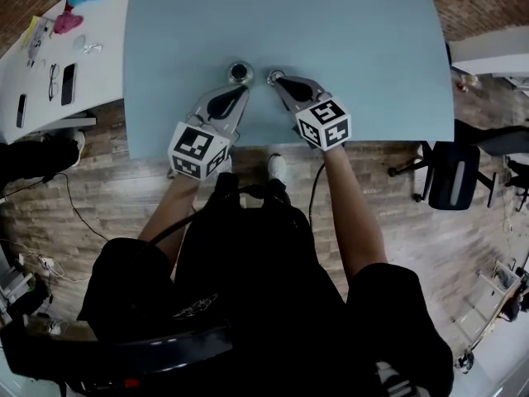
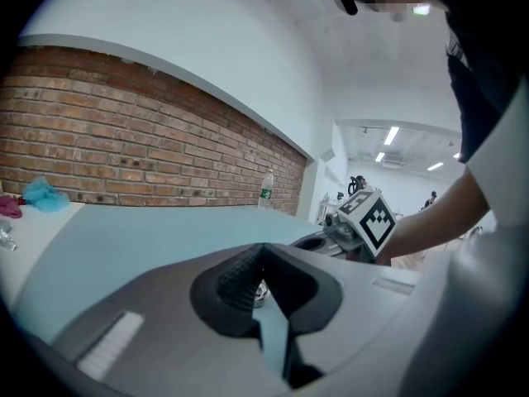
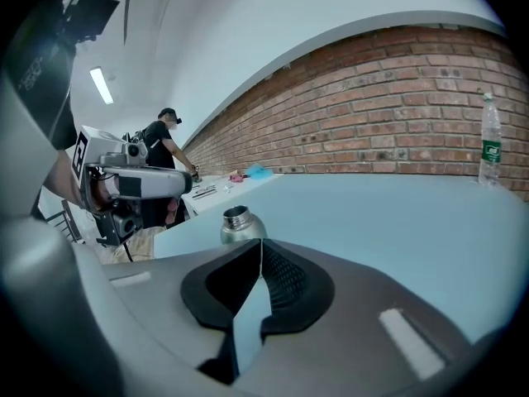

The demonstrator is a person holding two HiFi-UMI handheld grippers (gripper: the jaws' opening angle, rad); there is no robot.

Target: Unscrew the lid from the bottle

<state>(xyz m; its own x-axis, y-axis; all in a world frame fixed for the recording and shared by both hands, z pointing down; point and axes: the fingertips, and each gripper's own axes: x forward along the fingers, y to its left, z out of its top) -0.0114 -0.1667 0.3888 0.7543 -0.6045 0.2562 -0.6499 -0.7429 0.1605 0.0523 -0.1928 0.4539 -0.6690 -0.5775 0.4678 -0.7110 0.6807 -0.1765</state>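
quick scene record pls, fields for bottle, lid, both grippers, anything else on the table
bottle: steel, upright on the table, mouth open, uncapped
left gripper: fingers together, nothing between them
right gripper: fingers together, nothing between them
lid: likely the small round piece at the right gripper's tip; contact unclear
other: plastic water bottle upright at the table's far edge

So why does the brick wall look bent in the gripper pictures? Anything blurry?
Left gripper view: the wide lens bows the brick wall and blackens the corners. Right gripper view: same bowing, yet the bottle looks sharp. Head view: the table edges bulge; light even.
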